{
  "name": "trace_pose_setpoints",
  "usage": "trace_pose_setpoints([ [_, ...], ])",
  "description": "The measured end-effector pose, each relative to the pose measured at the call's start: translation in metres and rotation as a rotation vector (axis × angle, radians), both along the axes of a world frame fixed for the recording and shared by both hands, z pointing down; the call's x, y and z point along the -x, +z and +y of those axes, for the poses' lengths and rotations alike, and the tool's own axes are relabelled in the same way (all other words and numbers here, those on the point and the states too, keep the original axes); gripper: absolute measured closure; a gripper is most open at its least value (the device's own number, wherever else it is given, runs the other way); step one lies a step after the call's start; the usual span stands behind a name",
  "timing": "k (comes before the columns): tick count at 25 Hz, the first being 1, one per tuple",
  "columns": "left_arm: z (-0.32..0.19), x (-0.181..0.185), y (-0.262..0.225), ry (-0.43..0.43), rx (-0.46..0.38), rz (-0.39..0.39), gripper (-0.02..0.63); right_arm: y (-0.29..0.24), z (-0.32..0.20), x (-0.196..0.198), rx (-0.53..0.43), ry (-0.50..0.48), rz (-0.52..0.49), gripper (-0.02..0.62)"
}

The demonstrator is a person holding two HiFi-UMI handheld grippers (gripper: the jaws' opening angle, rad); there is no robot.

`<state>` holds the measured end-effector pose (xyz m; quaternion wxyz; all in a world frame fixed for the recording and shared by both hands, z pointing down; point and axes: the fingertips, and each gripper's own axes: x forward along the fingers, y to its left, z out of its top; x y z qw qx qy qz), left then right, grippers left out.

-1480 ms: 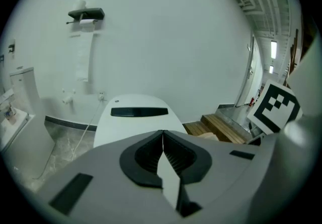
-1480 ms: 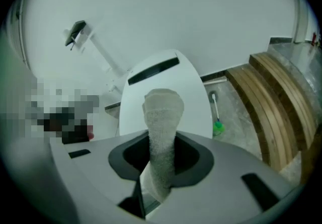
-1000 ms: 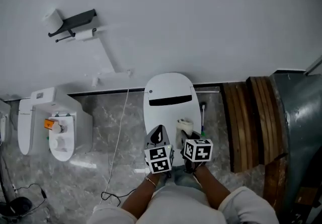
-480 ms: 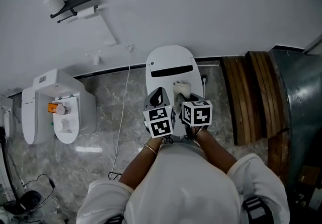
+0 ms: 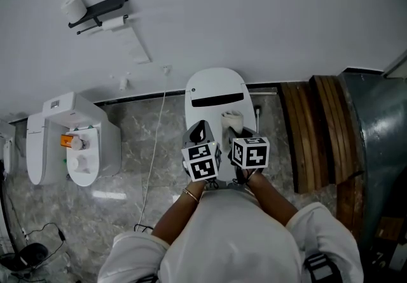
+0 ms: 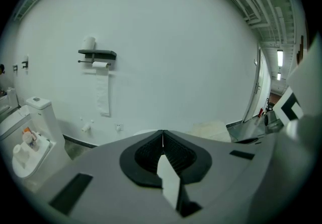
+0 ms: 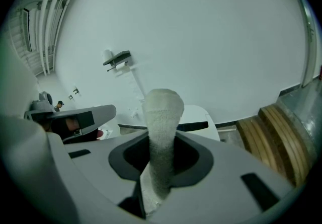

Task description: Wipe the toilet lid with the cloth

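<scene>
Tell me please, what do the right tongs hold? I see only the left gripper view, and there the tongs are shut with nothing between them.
Observer: The right tongs are shut on a whitish cloth, which sticks out past their tips.
Operator: Where is the cloth compared with the toilet lid?
Observer: In the head view it is over the white toilet lid, just on the person's side of the lid's dark stripe. I cannot tell whether it touches the lid.
Operator: Is anything to the right of the toilet?
Observer: Yes, brown wooden planks, close beside it.
</scene>
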<state>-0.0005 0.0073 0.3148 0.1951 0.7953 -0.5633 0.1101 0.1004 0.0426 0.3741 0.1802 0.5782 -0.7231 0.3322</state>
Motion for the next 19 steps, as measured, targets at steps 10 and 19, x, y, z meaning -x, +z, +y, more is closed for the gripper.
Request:
trace_pose_setpoints([
  [10,-0.003,0.001,-0.007,-0.025,0.004,0.033,0.591,-0.005,-0.006,-0.012,-0.013,0.015,-0.006,0.509],
  [19,0.002,0.005,-0.007,-0.043,0.02,0.046,0.591,-0.006,-0.002,-0.012,-0.011,0.008,-0.002,0.509],
])
